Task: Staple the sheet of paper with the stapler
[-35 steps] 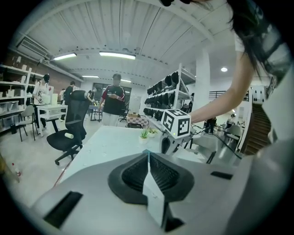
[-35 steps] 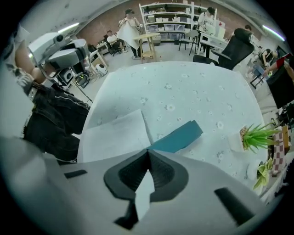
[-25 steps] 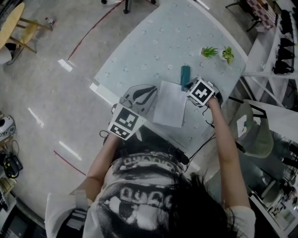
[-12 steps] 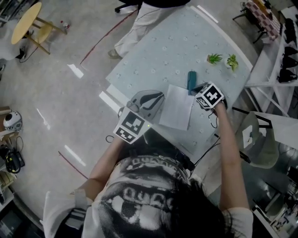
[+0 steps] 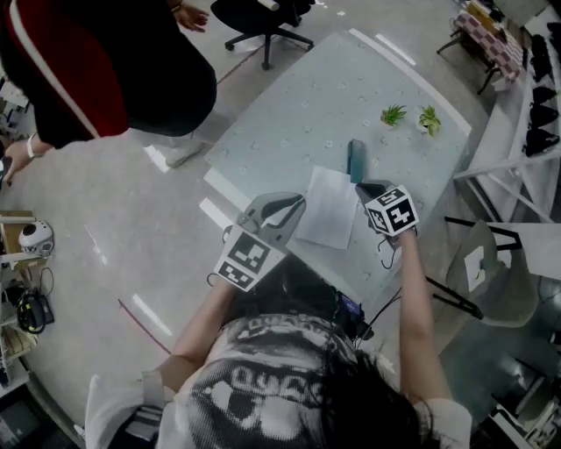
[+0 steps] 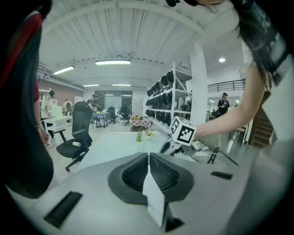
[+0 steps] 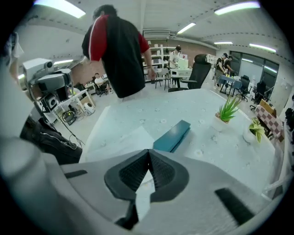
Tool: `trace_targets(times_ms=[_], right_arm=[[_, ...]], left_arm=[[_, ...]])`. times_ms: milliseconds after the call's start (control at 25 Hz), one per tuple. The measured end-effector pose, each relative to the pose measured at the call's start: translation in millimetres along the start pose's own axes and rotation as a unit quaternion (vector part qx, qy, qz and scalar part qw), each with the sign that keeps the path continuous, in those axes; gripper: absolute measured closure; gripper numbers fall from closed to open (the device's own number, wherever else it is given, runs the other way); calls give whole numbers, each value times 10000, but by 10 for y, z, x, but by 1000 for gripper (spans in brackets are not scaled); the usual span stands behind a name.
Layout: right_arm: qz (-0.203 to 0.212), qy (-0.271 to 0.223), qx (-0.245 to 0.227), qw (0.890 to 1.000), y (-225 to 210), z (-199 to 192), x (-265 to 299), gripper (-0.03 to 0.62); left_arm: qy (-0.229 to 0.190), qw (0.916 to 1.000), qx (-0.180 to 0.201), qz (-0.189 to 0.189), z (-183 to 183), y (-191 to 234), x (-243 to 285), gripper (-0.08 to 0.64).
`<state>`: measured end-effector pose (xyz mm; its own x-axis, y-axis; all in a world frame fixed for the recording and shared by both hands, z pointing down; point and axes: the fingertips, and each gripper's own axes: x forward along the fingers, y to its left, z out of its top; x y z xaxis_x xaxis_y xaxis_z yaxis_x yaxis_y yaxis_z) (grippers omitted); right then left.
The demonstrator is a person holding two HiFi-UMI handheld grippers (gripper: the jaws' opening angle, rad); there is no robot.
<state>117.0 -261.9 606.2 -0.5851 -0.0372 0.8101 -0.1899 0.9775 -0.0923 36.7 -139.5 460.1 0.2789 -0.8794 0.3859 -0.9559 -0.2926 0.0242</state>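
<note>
A white sheet of paper (image 5: 329, 209) lies flat near the front edge of the pale table (image 5: 289, 114). The teal stapler (image 5: 355, 160) rests just beyond the sheet's far right corner. My left gripper (image 5: 296, 203) hovers at the sheet's left edge, shut with nothing in it. To the sheet's right my right gripper (image 5: 363, 187) is shut and empty, just short of the stapler's near end. In the right gripper view the stapler (image 7: 172, 136) and paper (image 7: 120, 143) lie past the right gripper (image 7: 148, 152). The left gripper (image 6: 148, 156) points across the table.
Two small potted plants (image 5: 394, 115) (image 5: 429, 119) stand at the table's far right. A person in dark and red clothing (image 5: 114, 70) stands at the far left, with an office chair (image 5: 263, 16) beyond. Shelving (image 5: 526, 96) stands on the right.
Both grippers have lifted a little. The right gripper has drawn back from beside the stapler and tilted. A person in dark and red has come into view at the top left.
</note>
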Motion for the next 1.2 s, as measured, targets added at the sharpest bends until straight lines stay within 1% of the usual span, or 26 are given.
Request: trace_targets(times_ms=[120, 280, 400, 520, 640, 840, 1080, 1200], right_arm=[[34, -356, 217, 9991, 208, -95, -77, 597], [15, -876, 585, 9944, 483, -149, -179, 597], [-65, -1212, 843, 9890, 653, -138, -273, 597], [-182, -1530, 1114, 9818, 805, -96, -371, 597], [-314, -1744, 1327, 9752, 979, -84, -483, 597], [-509, -1983, 1466, 9678, 1407, -72, -654, 597], [-826, -2521, 1638, 9501, 1968, -2, -831, 598], [-986, -2633, 1615, 9460, 2244, -47, -932, 598]], left_arm=[[30, 10000, -40, 63, -33, -146, -76, 551], [190, 9998, 0, 59, -129, -265, -172, 551], [239, 9997, 47, 46, -137, -288, -214, 551], [200, 9997, 136, -16, -98, -297, -269, 550], [171, 9996, 216, -72, -105, -321, -361, 551], [161, 9993, 255, -205, -243, -405, -682, 551], [89, 9992, 218, -338, -477, -525, -1187, 551], [33, 9988, 221, -443, -573, -668, -1402, 551]])
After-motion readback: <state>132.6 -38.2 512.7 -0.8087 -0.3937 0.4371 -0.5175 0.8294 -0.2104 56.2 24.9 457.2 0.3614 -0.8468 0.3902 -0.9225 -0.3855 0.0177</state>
